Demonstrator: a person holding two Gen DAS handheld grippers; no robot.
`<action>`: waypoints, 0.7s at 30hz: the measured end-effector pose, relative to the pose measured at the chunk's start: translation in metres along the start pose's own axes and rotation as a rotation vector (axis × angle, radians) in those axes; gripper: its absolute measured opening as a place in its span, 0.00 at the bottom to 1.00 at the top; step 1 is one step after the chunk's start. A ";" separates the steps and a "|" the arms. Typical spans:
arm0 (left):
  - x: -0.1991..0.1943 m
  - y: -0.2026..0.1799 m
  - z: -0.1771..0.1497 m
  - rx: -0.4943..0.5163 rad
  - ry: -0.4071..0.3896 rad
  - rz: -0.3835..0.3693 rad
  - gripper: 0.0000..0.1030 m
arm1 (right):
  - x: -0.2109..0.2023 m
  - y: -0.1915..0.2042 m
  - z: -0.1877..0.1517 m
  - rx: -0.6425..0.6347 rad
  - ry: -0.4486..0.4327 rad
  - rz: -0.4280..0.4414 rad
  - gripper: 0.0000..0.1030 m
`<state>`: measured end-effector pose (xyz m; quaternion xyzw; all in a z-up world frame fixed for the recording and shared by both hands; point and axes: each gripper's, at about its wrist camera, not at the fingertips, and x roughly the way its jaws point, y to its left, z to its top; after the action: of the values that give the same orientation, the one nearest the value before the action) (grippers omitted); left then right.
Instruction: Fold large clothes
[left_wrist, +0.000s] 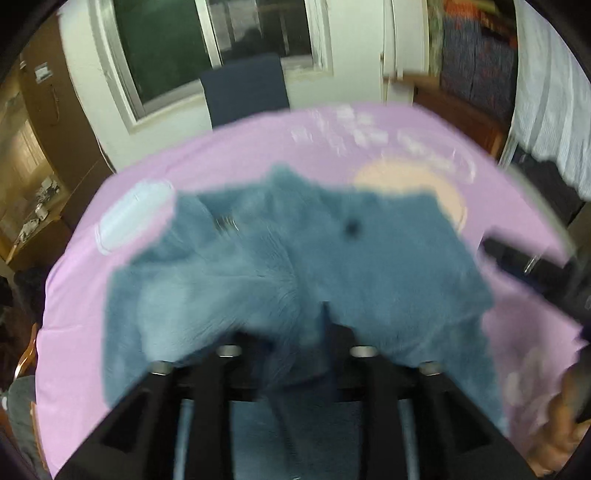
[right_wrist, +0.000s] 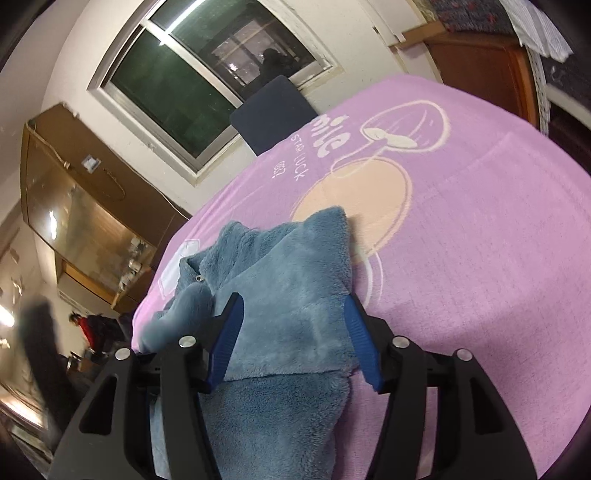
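Blue fleece garment (right_wrist: 288, 295) lying bunched on a pink blanket (right_wrist: 480, 258), near its left side, partly covering a peach circle (right_wrist: 373, 195) printed on the blanket. Right hand-held gripper (right_wrist: 291, 343) partly open, blue pads (right_wrist: 360, 347) standing on either side of a folded fleece edge, not clearly pressing it. Left hand-held gripper (left_wrist: 295, 354) blurred, low over the near edge of the fleece; fingertips hidden by fabric, so cannot tell whether closed or holding anything. Dark chair back (right_wrist: 273, 114) beyond the blanket, under a window (right_wrist: 207, 74).
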<state>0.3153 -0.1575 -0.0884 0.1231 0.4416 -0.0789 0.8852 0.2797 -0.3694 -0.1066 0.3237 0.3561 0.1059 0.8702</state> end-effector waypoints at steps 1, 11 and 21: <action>0.004 0.000 -0.005 -0.002 0.007 0.008 0.41 | 0.000 -0.002 0.001 0.012 0.004 0.006 0.55; -0.039 0.115 -0.050 -0.144 -0.094 0.154 0.85 | 0.006 0.014 -0.008 -0.031 0.032 0.080 0.55; -0.016 0.190 -0.067 -0.298 -0.015 0.194 0.84 | 0.005 0.100 -0.053 -0.426 0.036 0.034 0.57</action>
<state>0.3022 0.0443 -0.0860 0.0318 0.4279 0.0724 0.9004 0.2515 -0.2649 -0.0735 0.1366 0.3354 0.1993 0.9106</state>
